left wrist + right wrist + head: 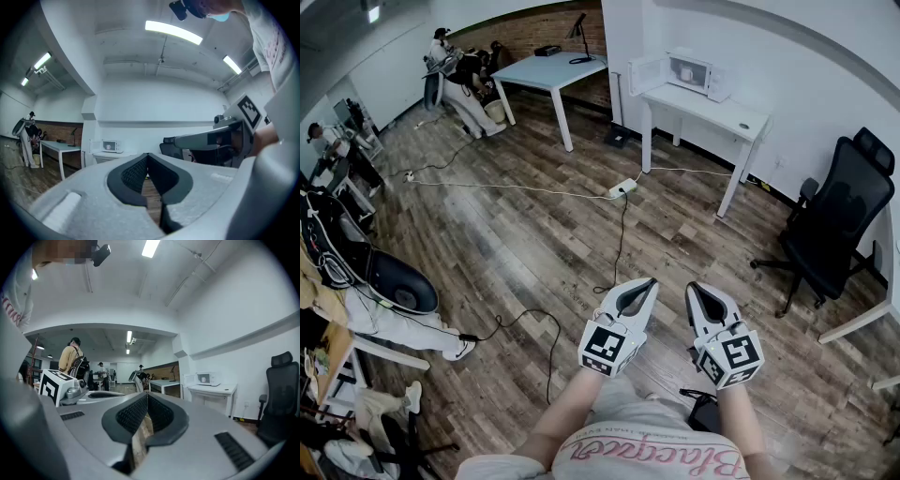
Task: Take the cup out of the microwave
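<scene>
1. The cable (619, 236) crosses the floor ahead and could catch a foot on the walk over.
2. The left gripper (650, 282) and right gripper (693, 287) are both pressed together and empty. If they arrive like that, they would knock the cup rather than take it.
3. The cup (685, 71) sits inside the open microwave (701, 75), well apart from both grippers.

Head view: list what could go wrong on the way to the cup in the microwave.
Cables and a power strip cross the floor before the desk: a trip risk.
The left gripper and right gripper are both shut; one must open first or it may knock the cup.
The microwave has its door swung open; a gripper could bump it.
</scene>
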Demonstrator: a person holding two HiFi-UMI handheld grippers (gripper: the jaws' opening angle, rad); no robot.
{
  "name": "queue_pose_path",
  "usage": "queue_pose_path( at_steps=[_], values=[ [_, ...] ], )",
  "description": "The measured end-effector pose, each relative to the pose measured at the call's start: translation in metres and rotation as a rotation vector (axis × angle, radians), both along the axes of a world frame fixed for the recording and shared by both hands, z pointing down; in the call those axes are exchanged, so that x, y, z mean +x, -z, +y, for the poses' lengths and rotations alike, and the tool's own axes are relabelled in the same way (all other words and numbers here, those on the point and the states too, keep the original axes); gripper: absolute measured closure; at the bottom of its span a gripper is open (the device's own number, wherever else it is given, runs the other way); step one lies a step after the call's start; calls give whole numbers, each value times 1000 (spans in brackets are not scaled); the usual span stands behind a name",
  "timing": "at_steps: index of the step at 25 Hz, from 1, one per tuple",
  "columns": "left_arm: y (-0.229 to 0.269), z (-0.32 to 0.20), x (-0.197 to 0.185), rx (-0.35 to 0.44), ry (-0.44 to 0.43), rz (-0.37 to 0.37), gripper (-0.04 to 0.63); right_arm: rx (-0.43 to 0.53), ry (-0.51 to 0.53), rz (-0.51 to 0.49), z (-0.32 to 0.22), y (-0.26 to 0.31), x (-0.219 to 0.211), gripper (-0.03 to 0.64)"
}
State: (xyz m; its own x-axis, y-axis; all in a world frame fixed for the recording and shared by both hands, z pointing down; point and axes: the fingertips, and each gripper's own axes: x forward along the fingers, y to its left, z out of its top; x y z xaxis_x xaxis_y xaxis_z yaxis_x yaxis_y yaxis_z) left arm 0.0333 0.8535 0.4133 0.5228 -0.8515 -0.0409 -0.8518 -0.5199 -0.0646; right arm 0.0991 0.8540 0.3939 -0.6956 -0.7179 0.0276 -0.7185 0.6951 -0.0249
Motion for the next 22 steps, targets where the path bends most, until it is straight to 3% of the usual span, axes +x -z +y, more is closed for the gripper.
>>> queue_pose_path(
  at_steps=[6, 22],
  values=[
    [37, -44, -13, 70, -47, -5, 589, 52, -43, -12, -43, 29, -22, 601],
    [51, -141, -57, 89, -215, 28, 589, 72, -264, -78, -128, 47, -57, 604]
  ],
)
